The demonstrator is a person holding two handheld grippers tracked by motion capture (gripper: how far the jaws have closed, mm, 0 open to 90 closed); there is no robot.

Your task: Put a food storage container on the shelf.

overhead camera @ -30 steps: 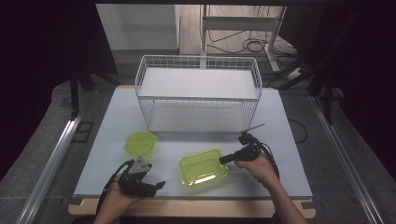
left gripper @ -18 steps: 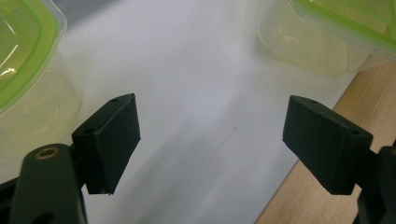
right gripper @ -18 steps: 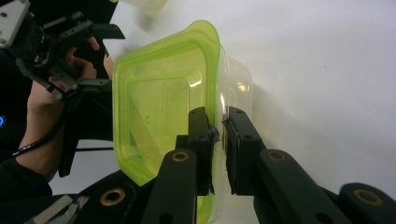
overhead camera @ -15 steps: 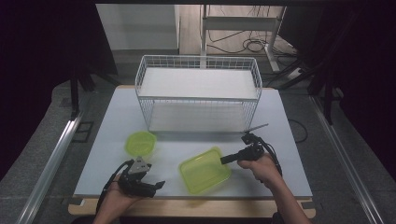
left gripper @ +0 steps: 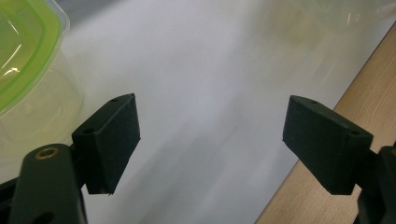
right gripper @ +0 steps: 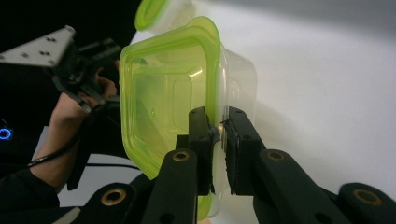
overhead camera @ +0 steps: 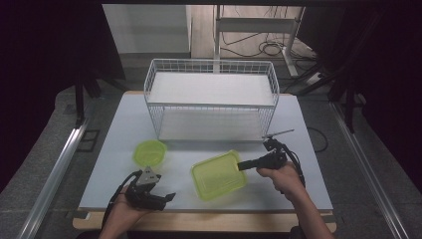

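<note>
Your right gripper (overhead camera: 244, 166) is clamped on the rim of the square box (overhead camera: 218, 175) with the green lid, at the edge nearest your right hand (overhead camera: 281, 177); its jaws have just been closing, and in the right gripper view the two black pads (right gripper: 201, 135) pinch the lid's lip and the clear wall of the box (right gripper: 187, 93) between them. The box sits over the near middle of the white table (overhead camera: 298, 129), tilted, with its gripped side raised and its lid facing up and a little toward you. It lies in front of the wire basket (overhead camera: 211, 99), apart from it, and to the right of the small round tub (overhead camera: 150, 152) with the green lid, which stands on the table by itself. Your left gripper (overhead camera: 166, 197) rests low at the near edge of the table, close to the wooden border (overhead camera: 209, 221), with its jaws spread wide and nothing between them; in the left gripper view they frame bare table top (left gripper: 210, 93) and a strip of wood (left gripper: 355, 93), with a green-lidded container (left gripper: 23, 56) off to the upper left. Your left hand (overhead camera: 124, 211) holds that gripper just below the round tub, well apart from the square box.
</note>
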